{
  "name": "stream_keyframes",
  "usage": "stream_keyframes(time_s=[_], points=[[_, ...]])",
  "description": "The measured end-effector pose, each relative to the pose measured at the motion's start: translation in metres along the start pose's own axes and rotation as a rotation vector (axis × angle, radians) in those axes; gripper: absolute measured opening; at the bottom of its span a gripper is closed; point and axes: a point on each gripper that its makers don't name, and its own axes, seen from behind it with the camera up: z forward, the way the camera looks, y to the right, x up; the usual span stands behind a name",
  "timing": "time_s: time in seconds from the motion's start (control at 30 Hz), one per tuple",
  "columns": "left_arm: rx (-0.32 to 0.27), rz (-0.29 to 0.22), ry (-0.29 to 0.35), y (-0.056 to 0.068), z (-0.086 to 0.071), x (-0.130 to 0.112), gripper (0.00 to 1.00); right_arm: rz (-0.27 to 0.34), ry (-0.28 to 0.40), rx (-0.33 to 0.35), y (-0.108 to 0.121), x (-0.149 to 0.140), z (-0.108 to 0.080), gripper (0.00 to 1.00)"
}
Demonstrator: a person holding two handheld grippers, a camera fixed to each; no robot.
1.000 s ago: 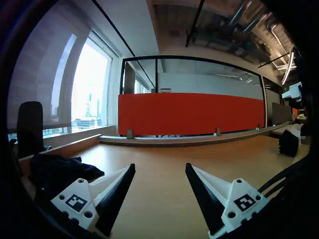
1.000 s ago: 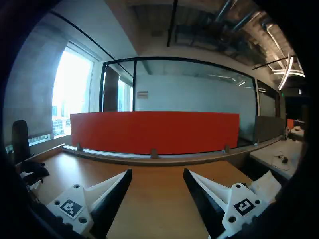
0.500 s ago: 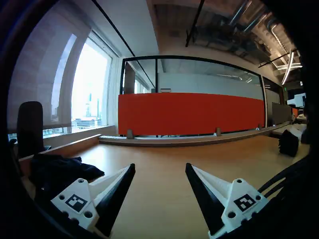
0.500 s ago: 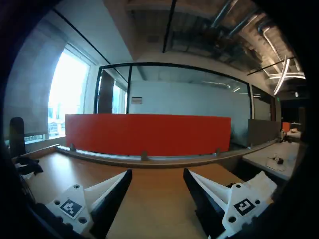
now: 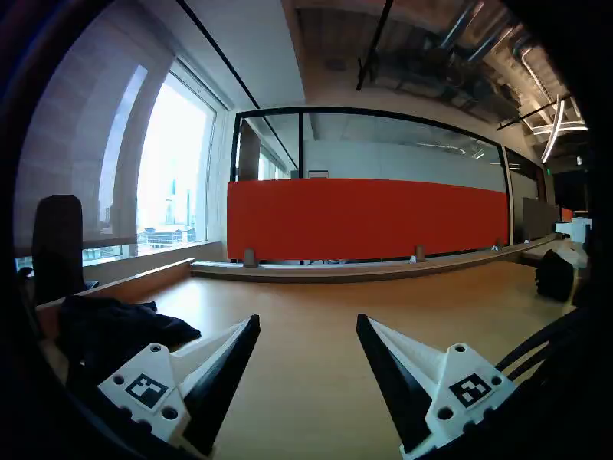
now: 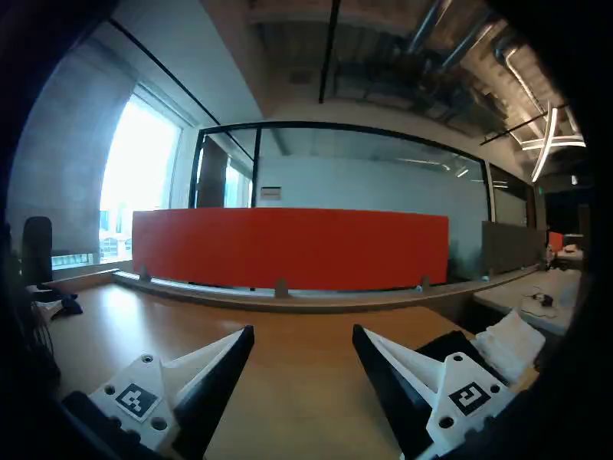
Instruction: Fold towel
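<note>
Currently left gripper (image 5: 306, 318) and right gripper (image 6: 303, 330) gape empty; the dark towel (image 5: 115, 330) lies crumpled, axis unclear.

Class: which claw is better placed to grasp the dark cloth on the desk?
Left, likely: the dark cloth lies on the desk beside a finger of the open left claw; the right claw, also open, faces the red divider.

Daylight enters through the window (image 5: 172, 184) at far left, and the pane is overexposed to white in both views. A ceiling strip lamp (image 5: 557, 129) at upper right adds slight glare. The desk (image 5: 306, 299) shows a soft sheen. Focus holds from the left gripper (image 5: 308, 322) and right gripper (image 6: 303, 331) to the far partition (image 5: 368, 218). Straight lines bend and the picture darkens toward the edges.
</note>
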Motion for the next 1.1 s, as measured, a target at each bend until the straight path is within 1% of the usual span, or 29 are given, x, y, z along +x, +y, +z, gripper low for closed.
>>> stream_keyframes(time_s=[0.1,0.3,0.47,0.7,1.1], points=[[0.0,0.0,0.0,0.0,0.0,0.0,0.93,0.011,-0.001,0.001,0.005,-0.011,0.002,1.0],[0.0,0.0,0.0,0.0,0.0,0.0,0.94,0.026,-0.016,-0.02,0.019,-0.036,0.002,0.99],[0.0,0.0,0.0,0.0,0.0,-0.001,0.93,0.032,-0.021,-0.017,0.022,-0.049,0.0,0.99],[0.0,0.0,0.0,0.0,0.0,-0.001,0.94,0.049,-0.021,-0.018,0.021,-0.055,0.001,0.99],[0.0,0.0,0.0,0.0,0.0,-0.001,0.93,0.034,-0.026,-0.013,0.012,-0.064,0.004,0.99]])
